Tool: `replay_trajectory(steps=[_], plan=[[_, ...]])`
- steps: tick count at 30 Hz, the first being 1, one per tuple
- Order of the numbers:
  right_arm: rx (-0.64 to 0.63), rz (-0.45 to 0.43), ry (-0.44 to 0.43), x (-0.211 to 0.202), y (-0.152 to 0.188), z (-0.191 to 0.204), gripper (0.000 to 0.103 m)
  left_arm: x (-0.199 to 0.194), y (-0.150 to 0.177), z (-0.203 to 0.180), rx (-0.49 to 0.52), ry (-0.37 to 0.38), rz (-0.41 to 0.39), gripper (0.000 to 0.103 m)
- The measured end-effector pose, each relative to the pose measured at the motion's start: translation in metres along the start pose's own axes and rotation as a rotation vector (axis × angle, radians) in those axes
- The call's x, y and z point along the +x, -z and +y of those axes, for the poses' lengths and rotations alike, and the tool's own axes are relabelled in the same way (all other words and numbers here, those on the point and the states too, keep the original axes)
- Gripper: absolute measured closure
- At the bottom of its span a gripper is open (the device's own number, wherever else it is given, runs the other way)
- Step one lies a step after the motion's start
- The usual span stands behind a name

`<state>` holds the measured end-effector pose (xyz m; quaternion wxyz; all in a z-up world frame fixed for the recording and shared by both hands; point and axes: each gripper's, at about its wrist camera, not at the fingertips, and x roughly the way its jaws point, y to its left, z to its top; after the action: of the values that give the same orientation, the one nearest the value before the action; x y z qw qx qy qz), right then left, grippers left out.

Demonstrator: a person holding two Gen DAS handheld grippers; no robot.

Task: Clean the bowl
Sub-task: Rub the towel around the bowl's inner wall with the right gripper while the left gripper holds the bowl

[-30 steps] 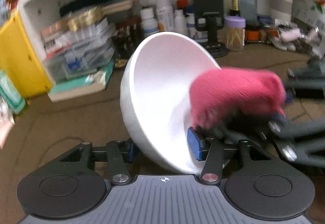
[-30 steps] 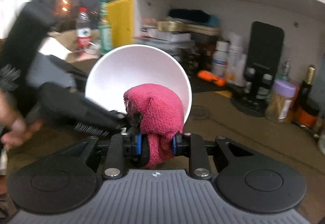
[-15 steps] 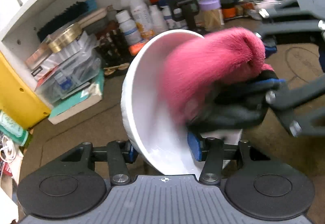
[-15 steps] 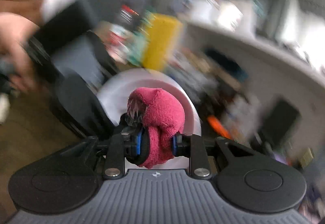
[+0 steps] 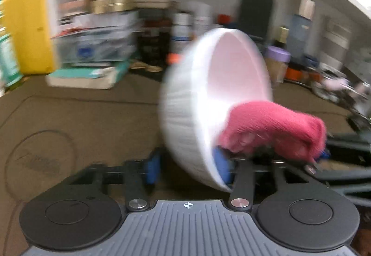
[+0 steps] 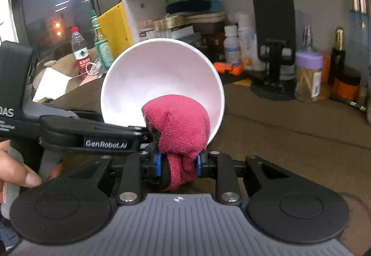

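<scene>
A white bowl is held off the table, tilted on its side with its opening facing right. My left gripper is shut on its lower rim. In the right wrist view the bowl faces me, and the left gripper reaches in from the left to its lower rim. My right gripper is shut on a pink cloth, which presses against the lower inside of the bowl. The cloth also shows in the left wrist view at the bowl's lower edge.
A brown table lies below. A white shelf unit at the back holds bottles, boxes, a phone on a black stand and a purple-lidded jar. A yellow box stands at the left.
The pink cloth has slid from the upper middle of the bowl down to its lower edge. The bowl has turned so more of its outer wall faces the left camera.
</scene>
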<state>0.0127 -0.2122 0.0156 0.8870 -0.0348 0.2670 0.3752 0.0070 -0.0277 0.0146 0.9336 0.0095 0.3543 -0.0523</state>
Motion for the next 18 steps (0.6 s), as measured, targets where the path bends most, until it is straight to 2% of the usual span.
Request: replay_trajectory(steps=[5, 8, 10, 12, 13, 16, 18], plan=[[-0.175, -0.027, 0.019, 0.008, -0.032, 0.006, 0.077, -0.002, -0.002, -0.016, 0.179, 0.012, 0.025, 0.064], [-0.379, -0.053, 0.026, 0.008, -0.045, 0.032, 0.076, -0.004, -0.002, -0.013, 0.221, 0.022, 0.04, 0.064], [-0.536, -0.073, 0.021, 0.009, -0.038, 0.048, 0.076, -0.008, -0.002, -0.006, 0.272, 0.029, 0.058, 0.064], [-0.676, -0.076, -0.07, -0.001, -0.026, 0.06, 0.076, -0.014, -0.001, -0.002, 0.328, 0.036, 0.074, 0.064], [-0.678, -0.075, -0.076, -0.002, -0.026, 0.061, 0.076, -0.017, -0.001, 0.002, 0.346, 0.045, 0.081, 0.064], [-0.548, -0.069, -0.12, -0.013, -0.025, 0.045, 0.076, -0.021, 0.0, 0.005, 0.368, 0.057, 0.09, 0.065], [-0.453, -0.047, -0.079, -0.008, -0.021, 0.035, 0.076, -0.022, 0.001, 0.005, 0.363, 0.04, 0.083, 0.064]])
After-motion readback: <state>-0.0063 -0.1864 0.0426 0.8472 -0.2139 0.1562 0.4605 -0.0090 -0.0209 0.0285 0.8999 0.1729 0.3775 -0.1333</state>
